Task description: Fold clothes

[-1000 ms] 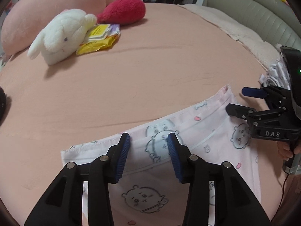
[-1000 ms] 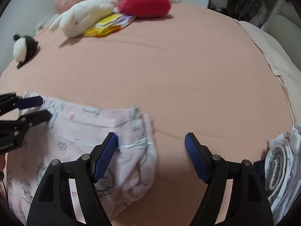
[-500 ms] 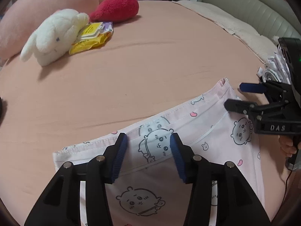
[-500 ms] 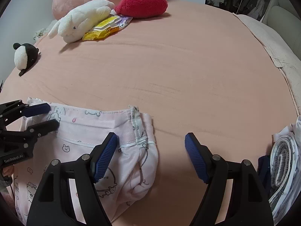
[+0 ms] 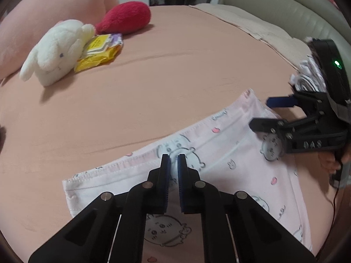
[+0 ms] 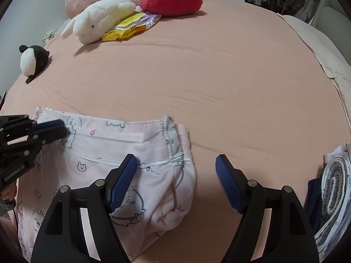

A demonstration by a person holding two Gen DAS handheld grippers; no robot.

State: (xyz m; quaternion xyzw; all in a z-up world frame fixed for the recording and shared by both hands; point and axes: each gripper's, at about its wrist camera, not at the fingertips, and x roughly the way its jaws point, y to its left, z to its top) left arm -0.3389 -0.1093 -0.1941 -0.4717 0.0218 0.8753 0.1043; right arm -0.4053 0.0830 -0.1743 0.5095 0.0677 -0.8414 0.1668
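Observation:
A pale pink garment point(image 5: 230, 153) printed with cartoon bears lies flat on the peach bed sheet point(image 5: 175, 76). My left gripper point(image 5: 173, 160) sits at the garment's far hem. Its jaws are closing to a narrow gap with a pinch of the hem between the pads. In the right wrist view the left gripper point(image 6: 62, 129) comes in from the left edge onto the garment point(image 6: 105, 144). My right gripper point(image 6: 175, 158) stands open over the garment's bunched right corner, one finger above the cloth and one above bare sheet. The right gripper point(image 5: 261, 112) also shows in the left wrist view.
A white plush rabbit point(image 5: 57, 50), a yellow packet point(image 5: 98, 52), a red cushion point(image 5: 125, 18) and a pink pillow point(image 5: 54, 6) lie at the far side of the bed. A black-and-white plush point(image 6: 33, 60) sits far left. Folded clothes point(image 6: 333, 186) are stacked at the right edge.
The left gripper's jaws, wide apart before, have come together on the garment's hem. The right gripper stays open in the same place.

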